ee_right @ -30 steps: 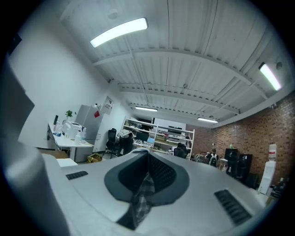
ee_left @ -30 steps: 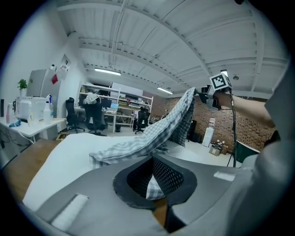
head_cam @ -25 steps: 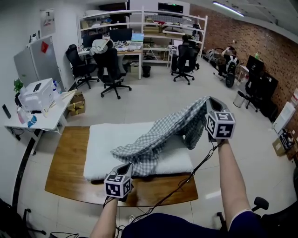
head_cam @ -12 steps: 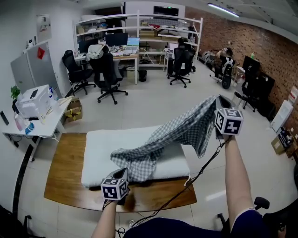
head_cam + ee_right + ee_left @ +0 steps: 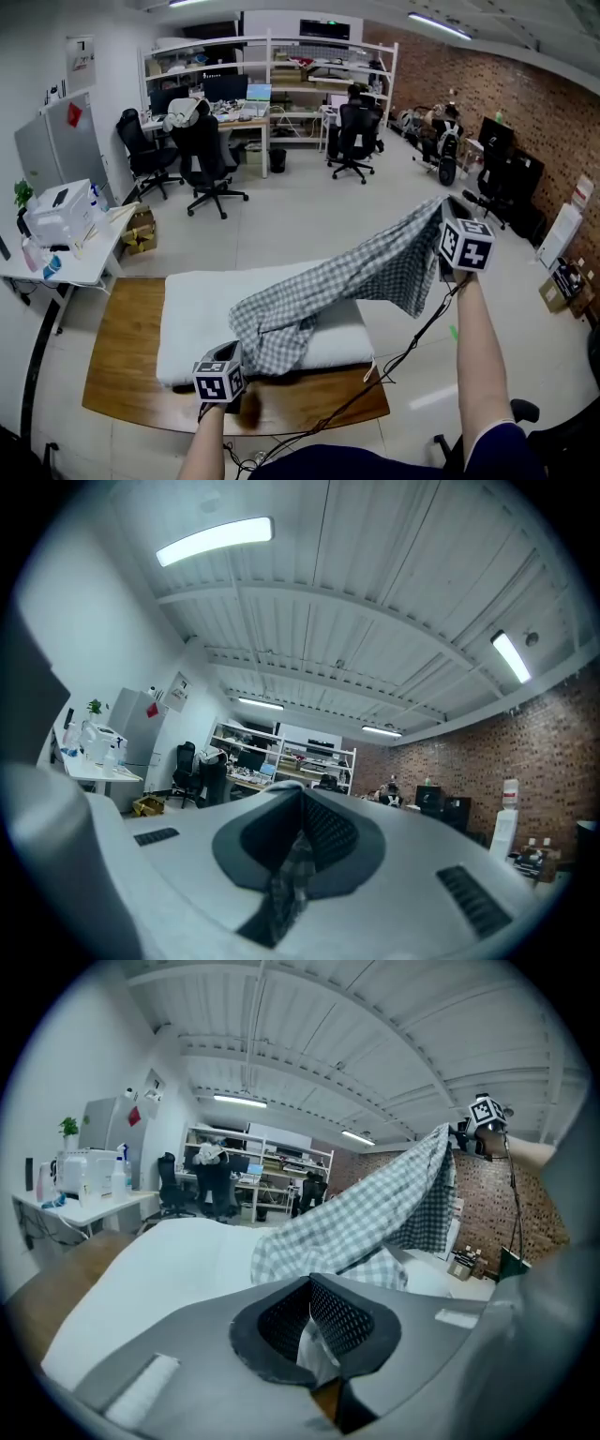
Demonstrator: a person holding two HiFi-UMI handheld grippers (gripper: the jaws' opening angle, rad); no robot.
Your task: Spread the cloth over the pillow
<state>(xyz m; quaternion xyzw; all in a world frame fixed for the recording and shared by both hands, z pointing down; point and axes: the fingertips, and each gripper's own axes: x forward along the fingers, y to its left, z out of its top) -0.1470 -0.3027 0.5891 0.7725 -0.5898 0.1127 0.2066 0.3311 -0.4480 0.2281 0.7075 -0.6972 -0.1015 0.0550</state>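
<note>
A grey-and-white checked cloth [image 5: 361, 272] hangs in a slanting band above the white pillow [image 5: 202, 305], which lies flat on a low wooden platform [image 5: 122, 323]. My right gripper [image 5: 444, 208] holds one corner high at the right, shut on the cloth; a strip of check fabric [image 5: 286, 883] shows pinched between its jaws. My left gripper [image 5: 236, 349] sits low at the pillow's near edge, shut on the other end of the cloth [image 5: 314, 1354]. In the left gripper view the cloth [image 5: 366, 1213] rises from the pillow [image 5: 169, 1260] up to the right gripper [image 5: 484, 1115].
A white side table [image 5: 61, 253] with a printer stands left of the platform. Office chairs [image 5: 202, 155], desks and shelving fill the back of the room. A brick wall [image 5: 525, 103] runs along the right. A black cable [image 5: 394, 356] trails from my right arm across the platform's front corner.
My right gripper has carried its corner of the cloth further right and a little up, stretching the cloth out. My left gripper has slid left and down along the pillow's near edge.
</note>
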